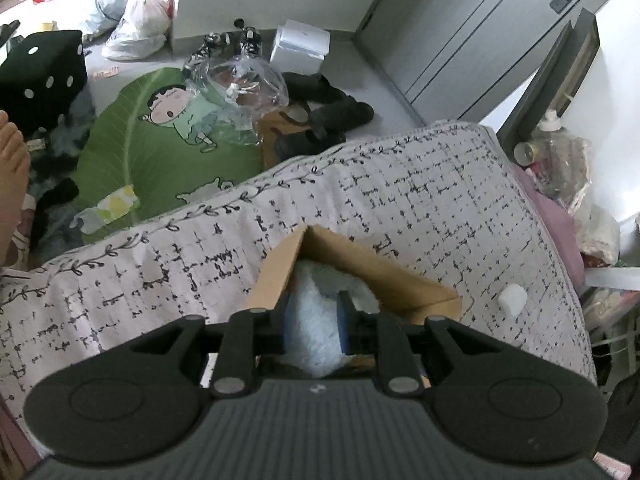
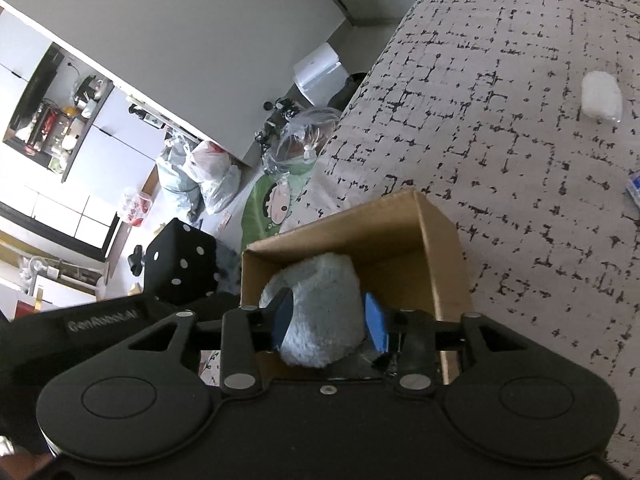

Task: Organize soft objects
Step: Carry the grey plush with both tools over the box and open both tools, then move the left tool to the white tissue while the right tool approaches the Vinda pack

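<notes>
A fluffy pale-blue towel point(image 1: 316, 320) lies in a brown cardboard box point(image 1: 384, 272) on the bed. My left gripper point(image 1: 314, 316) is shut on the towel, its blue pads pressed into both sides. In the right wrist view the same towel point(image 2: 320, 312) sits in the box point(image 2: 432, 240), and my right gripper point(image 2: 328, 316) is shut on it too, at the box's open top. A small white soft lump point(image 1: 512, 298) lies on the bedspread right of the box; it also shows in the right wrist view point(image 2: 600, 96).
The bed has a white bedspread with black grid marks point(image 1: 400, 200). On the floor lie a green cartoon mat point(image 1: 160, 148), a black dice cushion point(image 1: 44, 76), plastic bags point(image 1: 136, 28), shoes point(image 1: 328, 116) and a white box point(image 1: 300, 46). A bare foot point(image 1: 12, 160) is at left.
</notes>
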Demonstrator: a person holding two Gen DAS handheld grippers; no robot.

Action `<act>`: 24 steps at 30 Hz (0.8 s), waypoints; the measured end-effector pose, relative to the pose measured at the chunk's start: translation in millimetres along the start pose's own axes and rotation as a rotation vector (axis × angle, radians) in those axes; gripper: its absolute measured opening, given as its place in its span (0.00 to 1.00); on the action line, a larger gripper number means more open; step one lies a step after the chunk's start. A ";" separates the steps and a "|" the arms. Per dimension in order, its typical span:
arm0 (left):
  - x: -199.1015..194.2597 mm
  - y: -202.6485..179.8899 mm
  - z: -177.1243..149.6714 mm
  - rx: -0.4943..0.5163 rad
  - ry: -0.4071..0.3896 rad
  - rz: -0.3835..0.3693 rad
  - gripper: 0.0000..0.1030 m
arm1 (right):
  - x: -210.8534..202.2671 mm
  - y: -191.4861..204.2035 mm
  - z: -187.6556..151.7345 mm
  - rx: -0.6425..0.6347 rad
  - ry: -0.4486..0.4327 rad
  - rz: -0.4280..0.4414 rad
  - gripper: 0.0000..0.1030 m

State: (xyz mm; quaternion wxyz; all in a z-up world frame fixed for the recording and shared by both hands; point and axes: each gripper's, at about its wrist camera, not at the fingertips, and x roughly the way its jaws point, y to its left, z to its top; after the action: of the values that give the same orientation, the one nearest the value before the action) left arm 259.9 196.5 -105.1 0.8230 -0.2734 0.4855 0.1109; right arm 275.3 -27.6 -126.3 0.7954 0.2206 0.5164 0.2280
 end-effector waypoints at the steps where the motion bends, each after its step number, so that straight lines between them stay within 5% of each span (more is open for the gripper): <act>1: -1.9 -0.9 0.5 0.006 -0.002 0.003 0.20 | -3.3 -0.6 0.1 -0.003 -0.002 -0.002 0.40; 8: -15.0 -14.2 -5.5 0.043 -0.018 0.026 0.31 | -28.0 -3.2 -2.5 -0.060 -0.019 -0.021 0.53; 13: -22.1 -26.5 -12.5 0.071 -0.018 0.031 0.68 | -45.8 -11.2 -5.5 -0.074 -0.049 -0.029 0.65; 15: -25.7 -30.6 -16.3 0.075 -0.022 0.026 0.76 | -53.3 -14.4 -7.2 -0.082 -0.077 -0.042 0.82; 24: -38.4 -44.6 -35.1 0.115 -0.038 0.086 0.82 | -76.2 -32.9 -15.7 -0.107 -0.114 -0.061 0.92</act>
State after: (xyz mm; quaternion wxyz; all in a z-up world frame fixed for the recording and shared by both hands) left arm 234.6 143.3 -70.1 0.8409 -0.2026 0.4865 0.1233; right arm 237.7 -97.1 -96.5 0.8408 0.1748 0.4637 0.2179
